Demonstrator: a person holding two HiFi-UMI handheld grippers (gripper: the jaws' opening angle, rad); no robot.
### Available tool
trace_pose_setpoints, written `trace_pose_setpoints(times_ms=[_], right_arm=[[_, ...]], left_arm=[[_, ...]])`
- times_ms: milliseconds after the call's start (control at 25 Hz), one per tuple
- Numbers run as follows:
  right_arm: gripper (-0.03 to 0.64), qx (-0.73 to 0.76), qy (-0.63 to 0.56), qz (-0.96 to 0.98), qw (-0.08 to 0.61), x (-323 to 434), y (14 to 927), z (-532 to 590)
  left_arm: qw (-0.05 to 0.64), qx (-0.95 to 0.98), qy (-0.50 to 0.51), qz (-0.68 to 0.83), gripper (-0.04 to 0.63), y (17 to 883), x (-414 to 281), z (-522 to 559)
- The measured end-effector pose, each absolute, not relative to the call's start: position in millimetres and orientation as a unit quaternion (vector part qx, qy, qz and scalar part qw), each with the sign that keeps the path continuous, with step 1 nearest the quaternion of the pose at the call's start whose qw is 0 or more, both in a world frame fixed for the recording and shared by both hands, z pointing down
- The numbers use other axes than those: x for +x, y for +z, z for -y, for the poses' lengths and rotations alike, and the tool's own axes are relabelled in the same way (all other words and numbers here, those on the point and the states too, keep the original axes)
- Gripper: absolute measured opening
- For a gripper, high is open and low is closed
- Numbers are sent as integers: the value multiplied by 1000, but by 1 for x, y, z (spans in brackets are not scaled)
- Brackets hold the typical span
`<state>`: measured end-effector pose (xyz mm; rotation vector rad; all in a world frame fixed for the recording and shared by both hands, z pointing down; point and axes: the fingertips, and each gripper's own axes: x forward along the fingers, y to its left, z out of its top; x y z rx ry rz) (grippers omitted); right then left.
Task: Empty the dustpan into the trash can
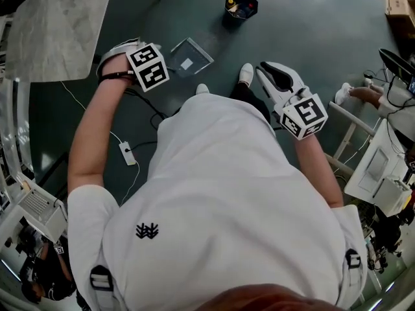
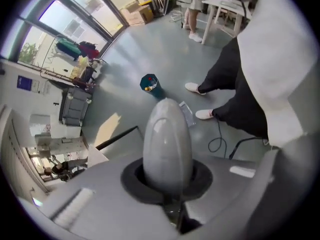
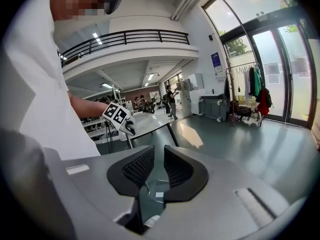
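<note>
My right claw [image 3: 159,161] is held out in front of my chest, its two black ribbed pads [image 3: 137,168] a narrow gap apart with nothing gripped between them. Through that gap, far below, a small piece of the floor shows. My left claw [image 2: 167,139] is raised at my other side. In its own view the jaws read as one rounded grey shape with no gap that I can see and nothing held, so I judge it closed and empty.

Below and between the two claws, the dustpan [image 1: 190,58] lies flat on the dark green floor, just ahead of my white shoes [image 1: 246,74]. It looks clear or pale grey, with a small white square patch inside. I cannot tell whether that patch is litter or a label. Neither claw touches the dustpan.

Further out, beyond the dustpan and apart from it, the black trash can [image 1: 241,5] stands upright and open, with a few coloured things already in it. A marble-topped desk [image 1: 58,24] sits off to my left, and a white cable with a small plug block [image 1: 127,153] trails across the floor near my left arm.

By my judgement the task has not begun. The dustpan has yet to be picked up, carried to the trash can and tipped out.
</note>
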<state>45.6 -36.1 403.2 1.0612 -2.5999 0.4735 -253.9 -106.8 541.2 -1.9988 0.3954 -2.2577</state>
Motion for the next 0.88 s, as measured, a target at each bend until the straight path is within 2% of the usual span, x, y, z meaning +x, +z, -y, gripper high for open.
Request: trace_pose_setpoints(times_ms=[480,880], right_arm=[[52,367,158,901,167,9,404,-1],[48,357,149,905,178,-16,404,-4]], left_arm=[[-103,-756,-611,-210,58,549,-269,36],[-133,-770,-578,-235,58,557,-288,11]])
